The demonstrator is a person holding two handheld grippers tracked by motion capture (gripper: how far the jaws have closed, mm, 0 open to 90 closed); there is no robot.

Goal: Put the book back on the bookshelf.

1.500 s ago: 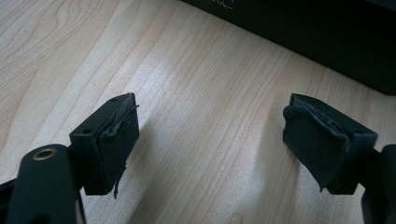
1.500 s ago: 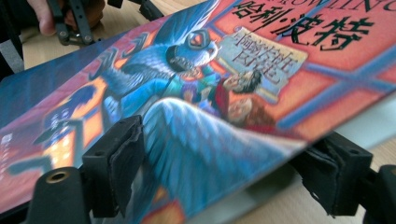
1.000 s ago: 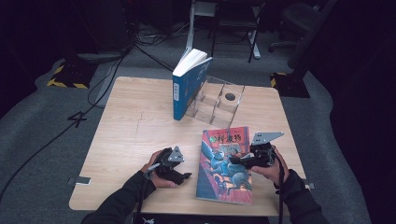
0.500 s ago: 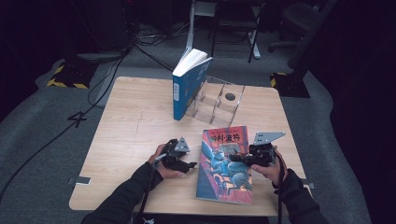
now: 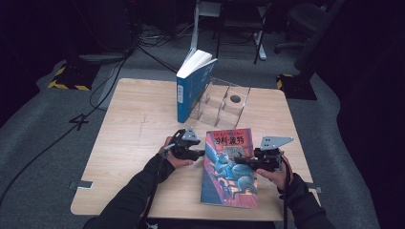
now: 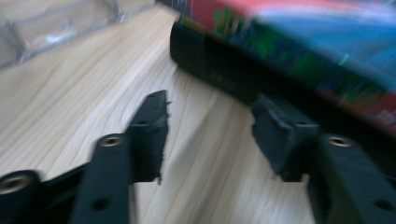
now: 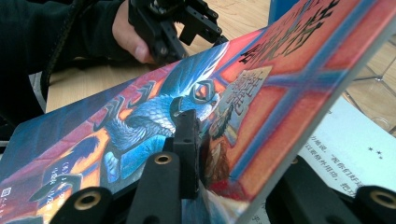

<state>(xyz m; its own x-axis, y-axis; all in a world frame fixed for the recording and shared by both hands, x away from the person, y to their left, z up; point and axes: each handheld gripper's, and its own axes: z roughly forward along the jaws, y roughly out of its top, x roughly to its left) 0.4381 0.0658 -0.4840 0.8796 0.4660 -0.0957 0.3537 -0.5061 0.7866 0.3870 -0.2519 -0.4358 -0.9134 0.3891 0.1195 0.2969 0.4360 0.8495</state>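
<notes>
Pinching book (image 5: pixel 229 167) cover: right gripper (image 5: pixel 244 161) fingers; left gripper (image 5: pixel 198 153) fingers closing at spine, empty.

The room is dark. A light wooden surface (image 5: pixel 138 124) stands on a grey carpet floor (image 5: pixel 43 143). Black cables (image 5: pixel 102 71) run across the floor. Yellow and black striped tape (image 5: pixel 67 86) marks a dark base. A chair (image 5: pixel 310 19) stands at the back.
</notes>
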